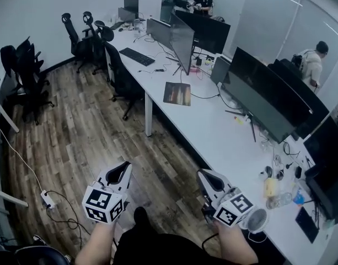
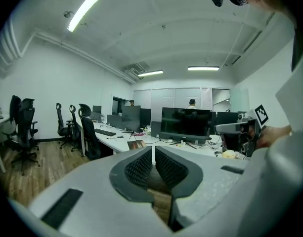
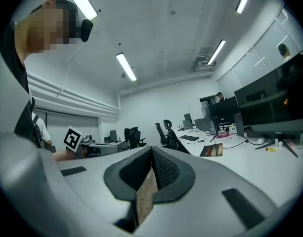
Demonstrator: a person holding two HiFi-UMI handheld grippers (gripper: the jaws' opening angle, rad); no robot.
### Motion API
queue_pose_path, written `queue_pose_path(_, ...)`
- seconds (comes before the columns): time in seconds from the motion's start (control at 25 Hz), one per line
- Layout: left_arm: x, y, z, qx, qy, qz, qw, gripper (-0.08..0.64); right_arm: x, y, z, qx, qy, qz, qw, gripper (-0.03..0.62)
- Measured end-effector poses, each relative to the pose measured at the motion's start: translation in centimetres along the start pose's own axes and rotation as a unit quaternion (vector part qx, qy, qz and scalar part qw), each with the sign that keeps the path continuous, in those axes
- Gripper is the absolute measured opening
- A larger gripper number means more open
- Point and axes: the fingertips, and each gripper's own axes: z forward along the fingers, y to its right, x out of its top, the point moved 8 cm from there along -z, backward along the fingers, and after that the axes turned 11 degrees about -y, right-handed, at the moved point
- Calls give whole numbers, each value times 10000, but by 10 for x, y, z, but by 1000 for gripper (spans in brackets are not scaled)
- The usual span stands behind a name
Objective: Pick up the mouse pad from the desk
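An open office with a wood-plank floor (image 1: 86, 142), and a long white desk (image 1: 213, 142) running along its right side under a row of dark monitors (image 1: 268, 93).

The left gripper (image 1: 124, 167) is closed down to a thin slit with nothing in it. The right gripper (image 1: 204, 174) has its jaws fully together and is just as empty. Both are held out in front of the person over the floor, side by side and pointing roughly level into the room. The right one is just off the desk's front edge.

The mouse pad (image 1: 177, 93) is well beyond them. It lies flat on the desk near the front edge, in front of a monitor, with an office chair (image 1: 122, 76) pulled up just past it and a keyboard (image 1: 137, 56) further along. A thin cable (image 1: 204, 97) runs across the desk just to its right.

The step in hand looks like the approach, with no grasp begun. To do it well, I would come along the desk front and open the working jaws before arriving. Since the pad is thin and flat, a straight pinch from above will likely find nothing to bite. It would be better to drag it until it overhangs the desk edge, or press one side down with one gripper while the other slips a jaw under a lifted corner. I would keep clear of the cable and the monitor foot.
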Motion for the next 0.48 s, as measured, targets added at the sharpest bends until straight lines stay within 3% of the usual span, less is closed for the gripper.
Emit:
queue_pose_path(0.24, 31, -100, 50, -151, -52, 9, 9999, 28, 33, 16, 112, -22, -152, 58, 9999, 6)
queue_pose_path(0.48, 46, -171, 86, -347, -124, 1, 9993, 28, 54, 21, 190, -68, -202, 65, 9998, 17)
